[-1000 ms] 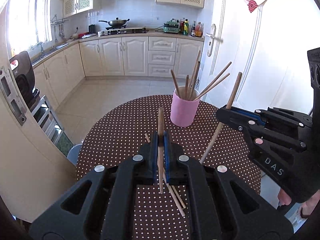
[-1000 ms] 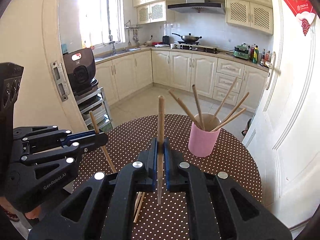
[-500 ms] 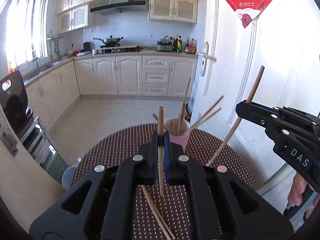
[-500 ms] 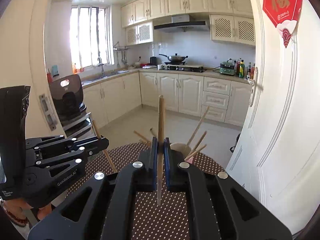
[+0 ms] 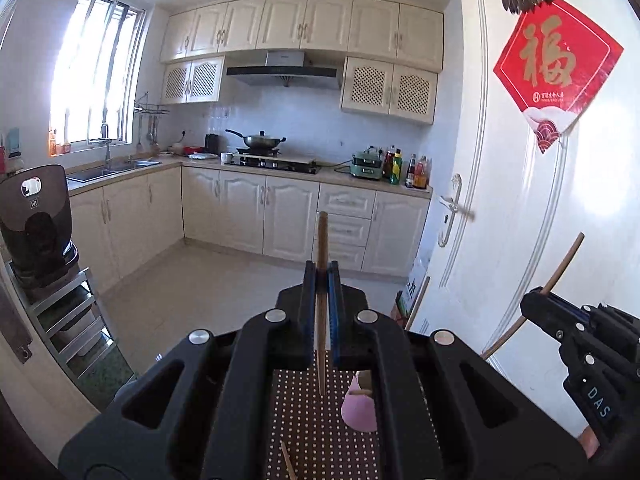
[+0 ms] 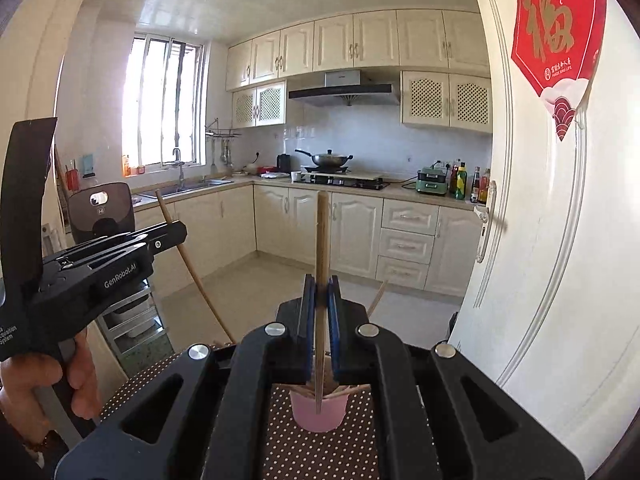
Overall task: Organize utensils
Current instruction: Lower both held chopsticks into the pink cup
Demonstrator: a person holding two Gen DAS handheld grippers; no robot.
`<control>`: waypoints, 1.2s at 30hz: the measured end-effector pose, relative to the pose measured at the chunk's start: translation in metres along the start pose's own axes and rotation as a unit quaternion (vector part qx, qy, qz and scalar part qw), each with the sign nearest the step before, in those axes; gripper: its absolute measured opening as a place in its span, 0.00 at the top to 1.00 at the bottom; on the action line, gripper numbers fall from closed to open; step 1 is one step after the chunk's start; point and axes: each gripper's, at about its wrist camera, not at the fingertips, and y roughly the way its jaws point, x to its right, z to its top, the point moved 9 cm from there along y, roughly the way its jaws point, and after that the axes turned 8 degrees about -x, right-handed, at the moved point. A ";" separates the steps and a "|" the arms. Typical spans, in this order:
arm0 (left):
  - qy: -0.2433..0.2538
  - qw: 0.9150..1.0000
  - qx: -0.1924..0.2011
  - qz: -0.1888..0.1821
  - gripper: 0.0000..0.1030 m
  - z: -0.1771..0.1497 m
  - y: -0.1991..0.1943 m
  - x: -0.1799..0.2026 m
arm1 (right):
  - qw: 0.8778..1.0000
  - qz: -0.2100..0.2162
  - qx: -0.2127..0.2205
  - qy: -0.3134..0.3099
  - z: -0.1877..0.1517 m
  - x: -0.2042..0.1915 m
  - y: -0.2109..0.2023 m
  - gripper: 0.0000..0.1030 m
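Observation:
My left gripper (image 5: pixel 321 280) is shut on an upright wooden chopstick (image 5: pixel 322 240), held high over the brown dotted table (image 5: pixel 308 420). My right gripper (image 6: pixel 321 288) is shut on another upright chopstick (image 6: pixel 321 232), with its lower tip above the pink cup (image 6: pixel 318 414). The pink cup (image 5: pixel 360 408) holds several chopsticks and shows only between the gripper arms. A loose chopstick (image 5: pixel 287 460) lies on the table near me. The right gripper (image 5: pixel 536 304) shows at the left wrist view's right edge; the left gripper (image 6: pixel 176 232) shows at the left of the right wrist view.
A white door (image 5: pixel 520 200) with a red paper sign (image 5: pixel 556 68) stands close on the right. A metal rack (image 5: pixel 60 320) with a dark appliance stands at the left. Kitchen cabinets and a stove (image 6: pixel 340 180) lie beyond the floor.
Both grippers have risen and tilted up with their chopsticks. The table and pink cup have dropped to the bottom of both views, and the right chopstick now hangs over the cup.

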 end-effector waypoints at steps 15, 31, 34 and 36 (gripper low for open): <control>-0.023 0.997 0.006 -0.075 0.94 -0.007 0.042 0.018 | 1.000 0.004 0.009 0.021 -0.008 0.013 0.042 0.95; -0.011 0.992 -0.088 -0.087 0.94 -0.048 0.077 0.026 | 0.999 0.013 -0.025 0.022 -0.025 0.008 0.054 0.95; -0.004 0.991 -0.105 -0.087 0.93 -0.055 0.080 0.029 | 0.999 0.012 -0.029 0.018 -0.027 0.005 0.055 0.95; 0.000 0.990 -0.112 -0.083 0.93 -0.058 0.081 0.028 | 0.999 0.012 -0.031 0.020 -0.028 0.005 0.055 0.95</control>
